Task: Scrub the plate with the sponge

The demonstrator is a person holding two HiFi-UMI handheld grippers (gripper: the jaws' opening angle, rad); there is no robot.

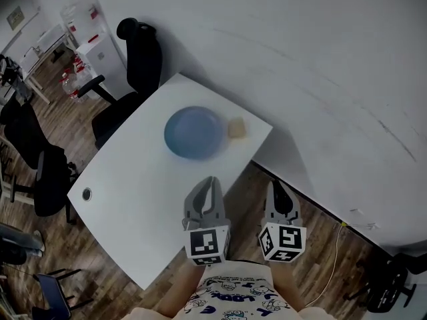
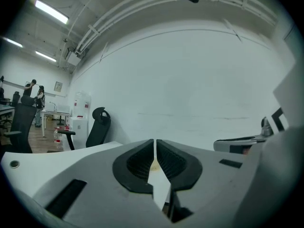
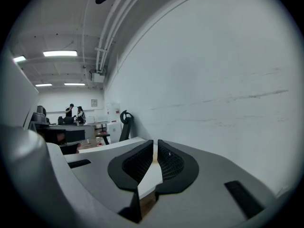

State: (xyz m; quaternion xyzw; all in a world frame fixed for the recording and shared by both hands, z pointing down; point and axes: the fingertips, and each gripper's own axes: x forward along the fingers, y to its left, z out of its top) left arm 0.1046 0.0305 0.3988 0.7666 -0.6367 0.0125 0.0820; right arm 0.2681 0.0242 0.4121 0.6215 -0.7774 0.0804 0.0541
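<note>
- The plate [image 1: 194, 133], blue and bare, lies flat near the far end of the white table [image 1: 127, 179]; the sponge [image 1: 236, 129], a small tan block, sits just beside its right rim, close to the table's edge
- The left gripper [image 1: 212, 181] has its jaws pressed together with nothing between them, and hangs over the near part of the table, well short of the plate
- The right gripper [image 1: 277, 188] is closed and empty too; in the head view it sits past the table's edge, over the wooden floor
- Judged from this, scrubbing has not begun: neither tool touches plate or sponge
- Risk one: a gripper reaching the sponge with its jaws together would shove it rather than grasp it, and it could go over the nearby edge
- Risk two: the sponge lies so close to the rim that a jaw coming down on that side may catch the plate and tip or skid it
- Risk three: the plate looks loose on a smooth top, so unless one gripper steadies it, the scrubbing strokes will likely push it about — towards the far edge
</note>
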